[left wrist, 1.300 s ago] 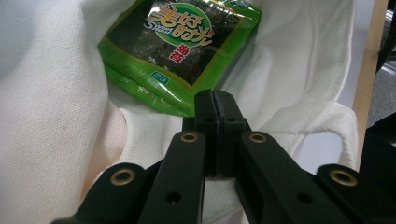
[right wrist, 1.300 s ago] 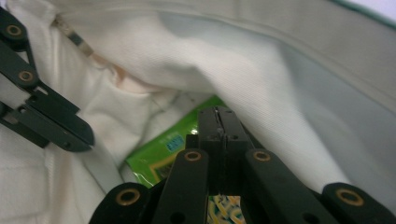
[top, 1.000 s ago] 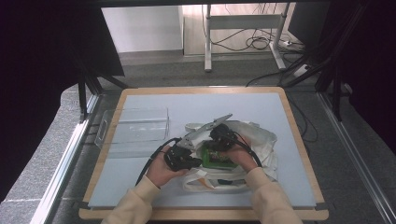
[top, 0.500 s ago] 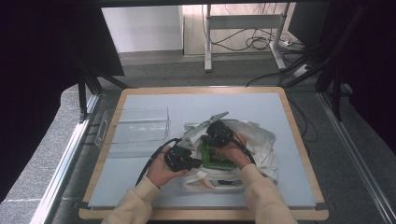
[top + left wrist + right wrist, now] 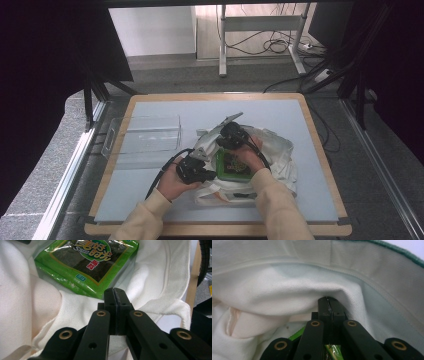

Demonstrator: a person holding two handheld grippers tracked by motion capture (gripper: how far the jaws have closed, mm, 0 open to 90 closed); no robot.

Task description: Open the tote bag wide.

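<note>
A white cloth bag (image 5: 276,155) lies crumpled right of the table's middle, and a green seaweed packet (image 5: 233,168) rests in its open mouth. At the packet's left, my left gripper (image 5: 211,172) is shut with its tips (image 5: 115,293) on the bag's hemmed rim (image 5: 80,302), just short of the packet (image 5: 87,262). My right gripper (image 5: 228,148) is over the packet's far end. Its shut tips (image 5: 329,302) are inside the bag, with the cloth (image 5: 287,290) drawn to a peak around them. A green strip of packet (image 5: 298,336) shows under those jaws.
A clear plastic tray (image 5: 147,135) stands left of the bag near the table's left edge. The blue-grey mat has a wooden border (image 5: 320,150). Both cables trail toward the person's sleeves. A desk frame and floor cables lie beyond the far edge.
My right hand and gripper have shifted a little to the left and nearer over the packet. The left hand has stayed put.
</note>
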